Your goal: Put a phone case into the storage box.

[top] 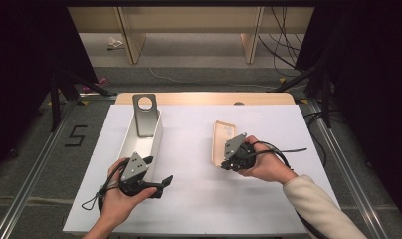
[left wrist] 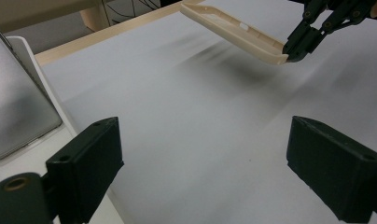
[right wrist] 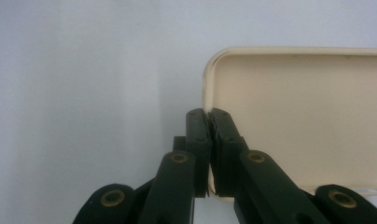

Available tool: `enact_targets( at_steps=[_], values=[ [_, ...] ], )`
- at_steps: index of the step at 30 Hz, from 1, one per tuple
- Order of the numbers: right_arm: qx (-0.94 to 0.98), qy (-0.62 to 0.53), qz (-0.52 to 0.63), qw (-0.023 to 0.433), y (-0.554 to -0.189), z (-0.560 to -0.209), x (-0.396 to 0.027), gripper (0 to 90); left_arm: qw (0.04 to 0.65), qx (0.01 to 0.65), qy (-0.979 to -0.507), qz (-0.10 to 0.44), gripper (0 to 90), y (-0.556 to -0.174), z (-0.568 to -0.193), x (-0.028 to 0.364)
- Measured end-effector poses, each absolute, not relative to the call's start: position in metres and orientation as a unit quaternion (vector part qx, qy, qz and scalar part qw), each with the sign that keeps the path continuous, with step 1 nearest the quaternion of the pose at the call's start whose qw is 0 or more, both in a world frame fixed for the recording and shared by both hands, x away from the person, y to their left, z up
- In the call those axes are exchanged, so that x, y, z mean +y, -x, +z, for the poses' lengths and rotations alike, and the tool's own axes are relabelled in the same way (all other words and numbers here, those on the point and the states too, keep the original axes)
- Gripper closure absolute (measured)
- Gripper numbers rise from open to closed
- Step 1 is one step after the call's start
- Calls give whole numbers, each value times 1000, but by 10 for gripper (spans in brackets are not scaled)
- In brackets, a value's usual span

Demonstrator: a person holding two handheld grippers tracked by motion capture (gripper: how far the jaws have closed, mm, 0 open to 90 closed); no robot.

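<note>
Cream plastic phone case [top: 223,142], centre-right of high view, lifted off white table [top: 189,164]. Right tongs [top: 228,163] clamped on its near rim. Left tongs [top: 161,183], lower left, wide apart, empty. Case looks light, thin, prob. flexible; grip rim, not flat back.

Your right arm wore a cream sleeve [top: 316,201]; both black grippers carried grey triangular plates and, seemingly, brass-coloured screws.
</note>
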State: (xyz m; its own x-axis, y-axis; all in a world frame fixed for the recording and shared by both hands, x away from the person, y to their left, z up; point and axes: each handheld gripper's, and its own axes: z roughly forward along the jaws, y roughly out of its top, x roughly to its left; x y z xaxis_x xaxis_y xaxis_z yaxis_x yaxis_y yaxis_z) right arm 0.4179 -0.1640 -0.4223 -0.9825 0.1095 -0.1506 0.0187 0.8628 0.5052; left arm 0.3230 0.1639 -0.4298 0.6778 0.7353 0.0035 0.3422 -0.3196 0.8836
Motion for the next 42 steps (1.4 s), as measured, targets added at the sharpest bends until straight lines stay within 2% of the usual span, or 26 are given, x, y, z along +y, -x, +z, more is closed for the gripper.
enact_targets(
  at_steps=[19,25,42],
  values=[
    [942,-52,321,77,-406,-416,-198,880,475,345,-782,209,106,-324,-428,162],
    [940,-45,331,75,-396,-416,-202,880,480,359,-774,205,147,-332,-418,153],
    [937,-24,339,78,-368,-417,-204,880,437,384,-800,148,183,-403,-384,82]
  ],
)
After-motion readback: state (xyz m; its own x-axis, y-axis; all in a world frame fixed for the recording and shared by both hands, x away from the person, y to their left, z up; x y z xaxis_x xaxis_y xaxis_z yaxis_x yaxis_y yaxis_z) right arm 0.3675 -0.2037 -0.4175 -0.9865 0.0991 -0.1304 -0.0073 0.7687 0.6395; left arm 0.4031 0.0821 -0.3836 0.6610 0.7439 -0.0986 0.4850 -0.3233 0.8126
